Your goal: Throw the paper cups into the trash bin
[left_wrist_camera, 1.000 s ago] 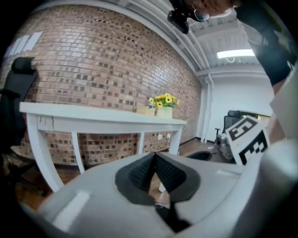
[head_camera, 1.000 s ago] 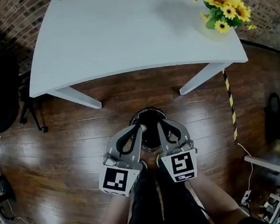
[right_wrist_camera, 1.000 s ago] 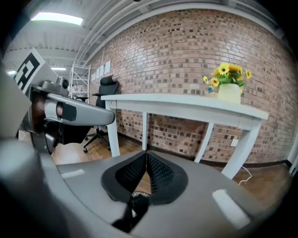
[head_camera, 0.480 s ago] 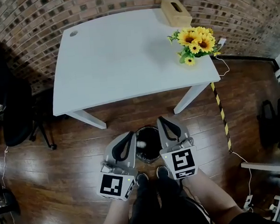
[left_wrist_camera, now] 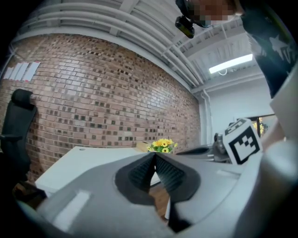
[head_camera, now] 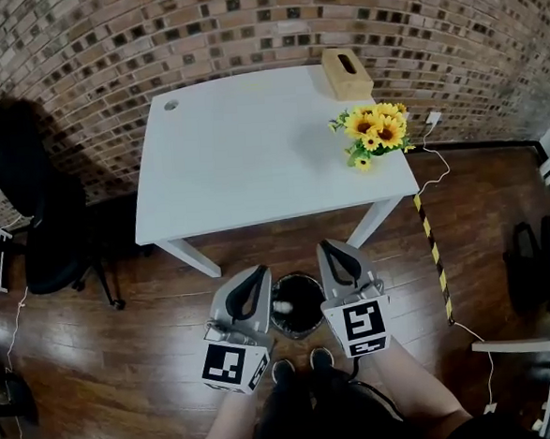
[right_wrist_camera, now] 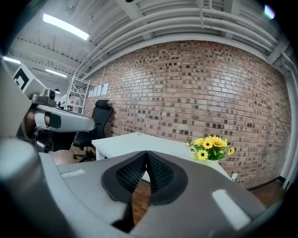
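Black shoes (head_camera: 319, 358) are nearest, your toes just beside the trash bin (head_camera: 311, 331) on the wood floor (head_camera: 126, 365). Your left gripper (head_camera: 263, 272) and right gripper (head_camera: 326, 248) flank the bin, one at each side of its rim, above it. Both gripper views give the same read: the left gripper (left_wrist_camera: 154, 154) has its ribbed pads pressed together with nothing between them, and the right gripper (right_wrist_camera: 146, 152) is likewise closed tight and empty.

The task's thing is a small white shape inside the bin near its left wall. It reads as a paper cup (head_camera: 283, 306), but it is too small to be sure. No other cup shows anywhere in view, so I judge the throw is done or close to it.

Beyond the bin stands the white table (head_camera: 242, 150), with sunflowers (head_camera: 374, 132) near its right front corner and a tissue box (head_camera: 346, 73) at the back edge. An office chair (head_camera: 36, 221) is off to the left, and the brick wall (head_camera: 243, 28) is behind everything.

Risks from here:
- Your feet are right at the bin, so a careless step could kick it over and spill the cup.
- Dropping either gripper straight down could clip the rim and tip the bin.
- The striped strip (head_camera: 434, 250) and the cable (head_camera: 445, 164) lie on the floor to your right, where a sidestep could snag them.
- A reach across the table could knock over the sunflowers, which stand close to the edge.
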